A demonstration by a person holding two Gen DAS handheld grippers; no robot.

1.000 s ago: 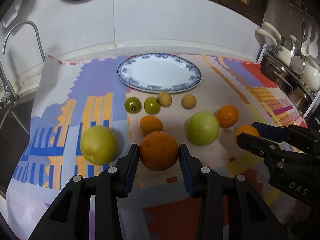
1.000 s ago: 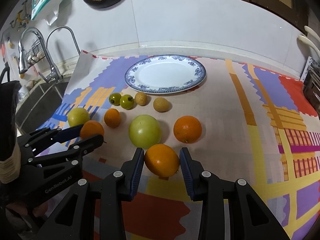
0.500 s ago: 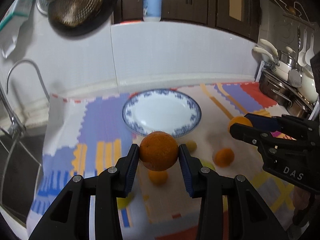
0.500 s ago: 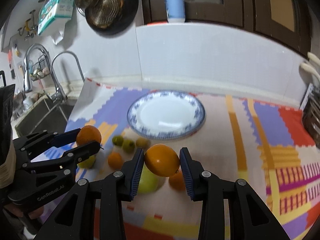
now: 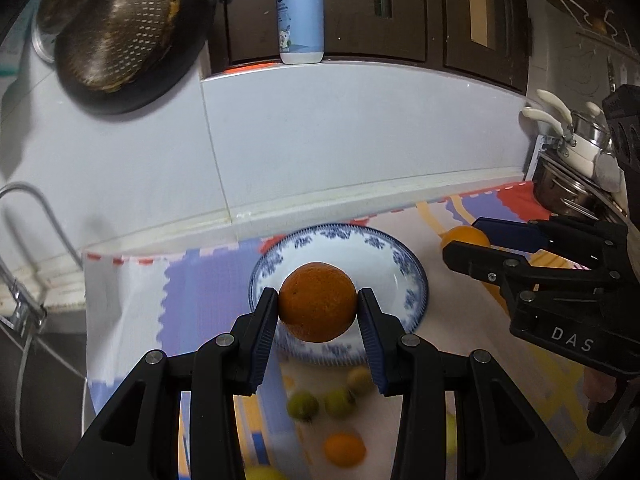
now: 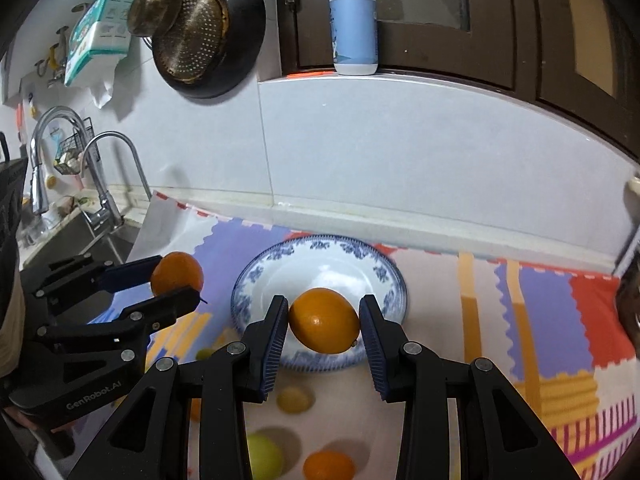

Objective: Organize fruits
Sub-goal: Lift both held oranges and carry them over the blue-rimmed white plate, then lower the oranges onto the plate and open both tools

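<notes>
My left gripper (image 5: 317, 307) is shut on a rough dark orange (image 5: 317, 307) and holds it in the air in front of the blue-rimmed white plate (image 5: 404, 270). My right gripper (image 6: 324, 320) is shut on a smooth orange (image 6: 324, 320), also raised before the plate (image 6: 320, 268). Each gripper shows in the other's view, the left (image 6: 176, 284) at the left side, the right (image 5: 466, 240) at the right. Several small fruits lie on the patterned mat below, among them green ones (image 5: 320, 404), an orange (image 5: 344, 450) and a yellow-green apple (image 6: 264, 456).
A sink with taps (image 6: 100, 172) is at the left. A white tiled wall runs behind the plate, with a blue bottle (image 6: 354, 24) on the ledge and a hanging colander (image 6: 192, 40). Pots (image 5: 576, 168) stand at the right.
Both grippers have lifted their oranges off the mat and carried them up and forward toward the plate. The loose fruits now lie low in the views.
</notes>
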